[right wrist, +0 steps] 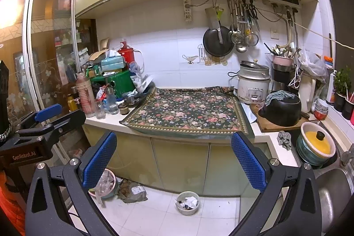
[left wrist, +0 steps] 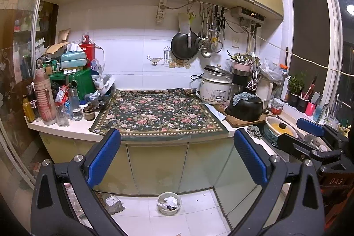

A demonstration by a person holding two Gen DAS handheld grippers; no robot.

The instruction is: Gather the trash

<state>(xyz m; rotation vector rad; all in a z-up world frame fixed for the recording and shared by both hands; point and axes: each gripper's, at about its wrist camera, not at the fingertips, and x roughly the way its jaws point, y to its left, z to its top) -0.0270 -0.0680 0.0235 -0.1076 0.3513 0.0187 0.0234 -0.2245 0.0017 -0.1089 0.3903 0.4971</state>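
Note:
A small round bin (left wrist: 169, 203) with crumpled paper stands on the white floor tiles below the counter; it also shows in the right wrist view (right wrist: 188, 202). A crumpled grey wad (left wrist: 254, 131) lies at the counter's front edge near the sink; it also shows in the right wrist view (right wrist: 284, 139). My left gripper (left wrist: 177, 158) is open and empty, held in front of the cabinets above the bin. My right gripper (right wrist: 174, 160) is open and empty at the same height, to the right of the left one.
A floral cloth (left wrist: 159, 112) covers the counter middle. Bottles, cups and boxes (left wrist: 64, 90) crowd the left end. A rice cooker (left wrist: 214, 85), black pot (left wrist: 245, 106) and sink with a lidded bowl (right wrist: 316, 143) are at right. Bags (right wrist: 132, 190) lie on the floor at left.

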